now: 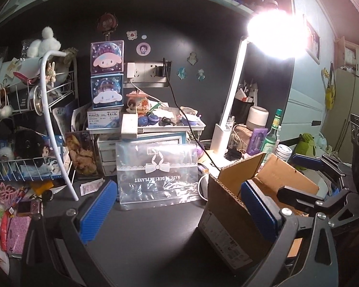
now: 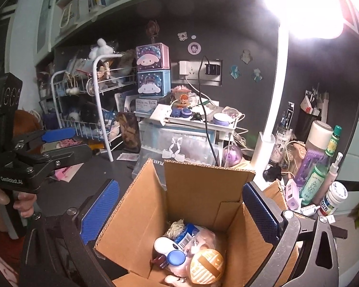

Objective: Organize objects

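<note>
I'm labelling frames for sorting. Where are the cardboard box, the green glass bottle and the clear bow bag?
cardboard box (image 2: pixel 193 191): right wrist view, on its inner back wall.
green glass bottle (image 1: pixel 272 136): left wrist view, on its label.
clear bow bag (image 1: pixel 156 167): left wrist view, on the printed bow.

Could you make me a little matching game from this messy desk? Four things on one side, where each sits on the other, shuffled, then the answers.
Things:
1. pink character box
2. green glass bottle
3. clear bag with a bow
4. round blue-lidded container

Places:
A. inside the cardboard box
B. stacked on the blue character box
C. standing on the desk, leaning on the small drawers
D. among the toiletries right of the lamp base

Pairs: 1-B, 2-D, 3-C, 4-A
</note>
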`<state>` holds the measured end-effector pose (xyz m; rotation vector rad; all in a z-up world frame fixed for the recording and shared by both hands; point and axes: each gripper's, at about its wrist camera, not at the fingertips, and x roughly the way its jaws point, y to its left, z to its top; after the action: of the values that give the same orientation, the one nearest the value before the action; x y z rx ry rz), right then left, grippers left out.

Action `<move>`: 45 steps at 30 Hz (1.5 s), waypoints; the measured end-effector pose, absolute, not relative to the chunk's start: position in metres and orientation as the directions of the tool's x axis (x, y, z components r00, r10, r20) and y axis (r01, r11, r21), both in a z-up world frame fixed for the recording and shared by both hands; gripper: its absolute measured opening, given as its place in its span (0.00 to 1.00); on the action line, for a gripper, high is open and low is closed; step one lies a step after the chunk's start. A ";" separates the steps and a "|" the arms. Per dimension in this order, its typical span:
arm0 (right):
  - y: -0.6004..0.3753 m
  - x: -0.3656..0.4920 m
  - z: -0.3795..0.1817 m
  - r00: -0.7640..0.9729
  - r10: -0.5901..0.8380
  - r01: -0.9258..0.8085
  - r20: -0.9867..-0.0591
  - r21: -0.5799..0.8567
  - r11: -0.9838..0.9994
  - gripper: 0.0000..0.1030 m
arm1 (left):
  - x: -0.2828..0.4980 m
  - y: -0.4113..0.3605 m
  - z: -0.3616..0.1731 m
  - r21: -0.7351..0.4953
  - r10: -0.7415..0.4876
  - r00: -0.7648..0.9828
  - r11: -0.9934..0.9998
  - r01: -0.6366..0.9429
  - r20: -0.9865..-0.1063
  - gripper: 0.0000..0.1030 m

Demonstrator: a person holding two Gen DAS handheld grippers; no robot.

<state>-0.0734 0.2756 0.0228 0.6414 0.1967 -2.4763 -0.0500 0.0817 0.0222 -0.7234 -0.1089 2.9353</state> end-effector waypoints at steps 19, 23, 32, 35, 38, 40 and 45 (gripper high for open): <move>0.275 -0.072 0.018 -0.720 -0.485 0.556 -0.497 0.006 -0.831 1.00 | -0.048 0.078 0.021 -0.088 0.122 -0.880 -0.992 -0.091 -0.460 0.99; 0.275 -0.072 0.018 -0.720 -0.485 0.556 -0.497 0.006 -0.831 1.00 | -0.047 0.076 0.021 -0.090 0.119 -0.880 -0.992 -0.088 -0.460 0.99; 0.275 -0.072 0.018 -0.719 -0.486 0.557 -0.497 0.005 -0.831 1.00 | -0.048 0.075 0.021 -0.089 0.118 -0.880 -0.992 -0.087 -0.461 0.99; 0.274 -0.071 0.017 -0.721 -0.483 0.555 -0.497 0.004 -0.832 1.00 | -0.048 0.074 0.021 -0.089 0.118 -0.879 -0.992 -0.086 -0.461 0.99; 0.274 -0.071 0.017 -0.722 -0.482 0.554 -0.497 0.004 -0.833 1.00 | -0.048 0.074 0.021 -0.089 0.118 -0.879 -0.992 -0.086 -0.461 0.99; 0.274 -0.072 0.017 -0.720 -0.483 0.555 -0.497 0.005 -0.832 1.00 | -0.048 0.074 0.021 -0.089 0.117 -0.879 -0.992 -0.086 -0.461 0.99; 0.275 -0.073 0.018 -0.719 -0.486 0.558 -0.497 0.005 -0.830 1.00 | -0.047 0.074 0.021 -0.088 0.117 -0.880 -0.992 -0.085 -0.461 0.99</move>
<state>-0.0730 0.2749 0.0176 0.6612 0.1941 -2.4747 -0.0469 0.0737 0.0206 -0.7289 -0.0993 2.9470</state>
